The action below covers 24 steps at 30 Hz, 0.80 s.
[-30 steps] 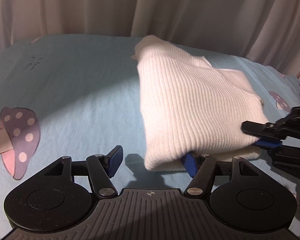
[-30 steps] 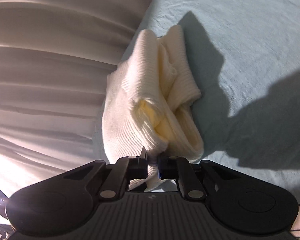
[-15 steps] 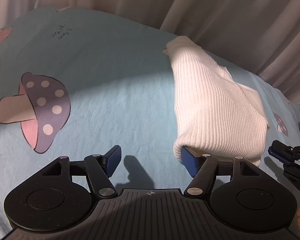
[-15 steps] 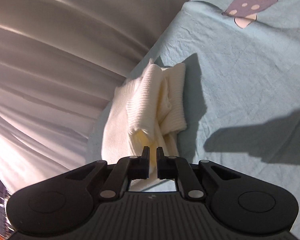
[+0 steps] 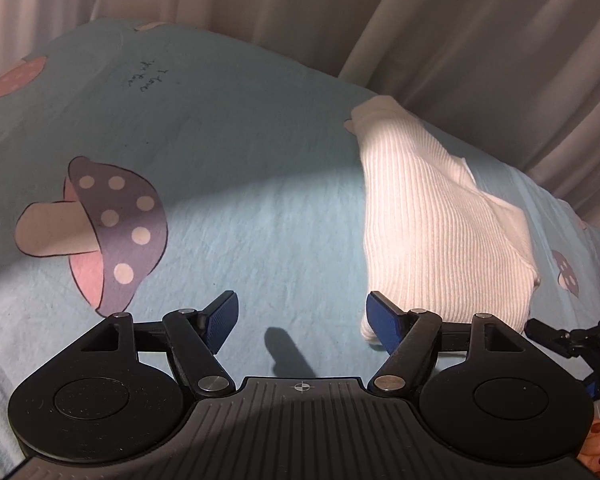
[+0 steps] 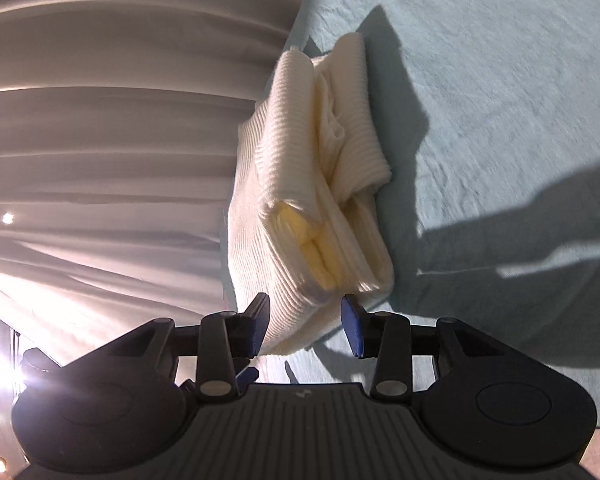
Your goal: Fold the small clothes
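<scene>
Across the pale blue mushroom-print bedsheet [image 5: 260,208], the folded cream ribbed knit garment [image 5: 440,232] lies near the far edge beside the beige curtain [image 5: 420,20]. Its layered end [image 6: 332,248] gapes loosely, so a careless nudge could spring the fold apart. Beside the garment's near corner, the left gripper [image 5: 302,318] has its fingers spread, one blue pad touching or just short of the knit. The right gripper [image 6: 305,326] is also spread, astride that corner, which could snag and drag.
</scene>
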### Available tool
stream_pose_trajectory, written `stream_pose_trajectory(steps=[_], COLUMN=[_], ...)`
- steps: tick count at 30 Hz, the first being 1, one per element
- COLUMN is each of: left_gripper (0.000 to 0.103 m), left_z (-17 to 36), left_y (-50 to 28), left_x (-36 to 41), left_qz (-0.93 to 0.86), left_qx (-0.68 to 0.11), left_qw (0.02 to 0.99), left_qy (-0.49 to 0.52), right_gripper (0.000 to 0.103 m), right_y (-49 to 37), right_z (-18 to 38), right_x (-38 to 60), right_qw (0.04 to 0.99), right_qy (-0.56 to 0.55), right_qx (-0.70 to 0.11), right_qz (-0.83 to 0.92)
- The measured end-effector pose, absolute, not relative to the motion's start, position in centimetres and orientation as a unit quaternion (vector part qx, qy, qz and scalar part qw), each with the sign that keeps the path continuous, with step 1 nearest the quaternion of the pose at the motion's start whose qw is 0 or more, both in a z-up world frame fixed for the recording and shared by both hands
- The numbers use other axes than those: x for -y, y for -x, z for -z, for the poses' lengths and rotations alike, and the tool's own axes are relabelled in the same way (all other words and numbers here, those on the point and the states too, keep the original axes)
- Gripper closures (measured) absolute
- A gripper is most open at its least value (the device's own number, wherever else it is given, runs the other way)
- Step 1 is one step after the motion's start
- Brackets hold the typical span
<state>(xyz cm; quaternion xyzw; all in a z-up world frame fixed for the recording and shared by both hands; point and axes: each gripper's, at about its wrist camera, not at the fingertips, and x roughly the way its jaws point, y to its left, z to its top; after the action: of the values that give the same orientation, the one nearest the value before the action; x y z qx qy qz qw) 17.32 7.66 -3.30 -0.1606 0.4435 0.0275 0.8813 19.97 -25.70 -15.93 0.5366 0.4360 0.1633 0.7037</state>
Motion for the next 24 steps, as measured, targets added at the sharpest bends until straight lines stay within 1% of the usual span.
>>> stream_pose_trajectory(steps=[5, 6, 7, 9, 10, 12, 14, 16, 18, 21, 22, 24], left_gripper=[0.026, 0.026, 0.026, 0.026, 0.026, 0.025, 0.024, 0.024, 0.024, 0.024, 0.024, 0.023], left_z=[3.4, 3.4, 3.4, 3.2, 3.1, 2.8, 2.6, 2.7, 2.8, 2.5, 2.4, 2.1], left_y=[-17.3, -17.4, -17.4, -17.3, -17.2, -17.1, -16.9, -16.9, -17.0, -17.1, -17.1, -17.5], left_x=[-7.0, -6.8, -6.6, -6.2, -6.1, -6.1, -6.2, -6.4, -6.2, -6.0, -6.0, -6.1], left_qz=[-0.024, -0.022, -0.018, -0.014, -0.012, -0.01, -0.012, -0.012, -0.011, -0.01, -0.01, -0.014], left_qx=[-0.448, -0.449, -0.449, -0.448, -0.446, -0.442, -0.438, -0.438, -0.442, -0.438, -0.435, -0.428], left_qw=[0.88, 0.88, 0.88, 0.881, 0.883, 0.885, 0.887, 0.887, 0.885, 0.888, 0.89, 0.894], left_qy=[0.157, 0.156, 0.155, 0.149, 0.147, 0.147, 0.148, 0.146, 0.144, 0.14, 0.138, 0.133], right_gripper=[0.064, 0.066, 0.078, 0.091, 0.094, 0.095, 0.096, 0.096, 0.095, 0.092, 0.087, 0.085], right_y=[-20.0, -20.1, -20.3, -20.7, -20.6, -19.8, -19.3, -19.3, -19.5, -19.0, -18.7, -18.4], right_z=[17.0, 16.9, 16.6, 15.2, 14.3, 12.5, 10.7, 10.9, 11.6, 10.1, 9.6, 8.5], right_x=[25.5, 25.2, 24.8, 23.9, 23.7, 24.0, 23.9, 23.7, 23.2, 23.0, 23.3, 24.1], right_qw=[0.683, 0.687, 0.7, 0.746, 0.767, 0.799, 0.845, 0.859, 0.853, 0.876, 0.881, 0.893], right_qy=[-0.585, -0.585, -0.573, -0.514, -0.492, -0.459, -0.378, -0.32, -0.295, -0.246, -0.246, -0.243], right_qx=[-0.412, -0.407, -0.406, -0.408, -0.397, -0.371, -0.369, -0.394, -0.424, -0.408, -0.399, -0.377], right_qz=[-0.146, -0.141, -0.132, -0.113, -0.111, -0.115, -0.085, -0.07, -0.072, -0.078, -0.07, -0.048])
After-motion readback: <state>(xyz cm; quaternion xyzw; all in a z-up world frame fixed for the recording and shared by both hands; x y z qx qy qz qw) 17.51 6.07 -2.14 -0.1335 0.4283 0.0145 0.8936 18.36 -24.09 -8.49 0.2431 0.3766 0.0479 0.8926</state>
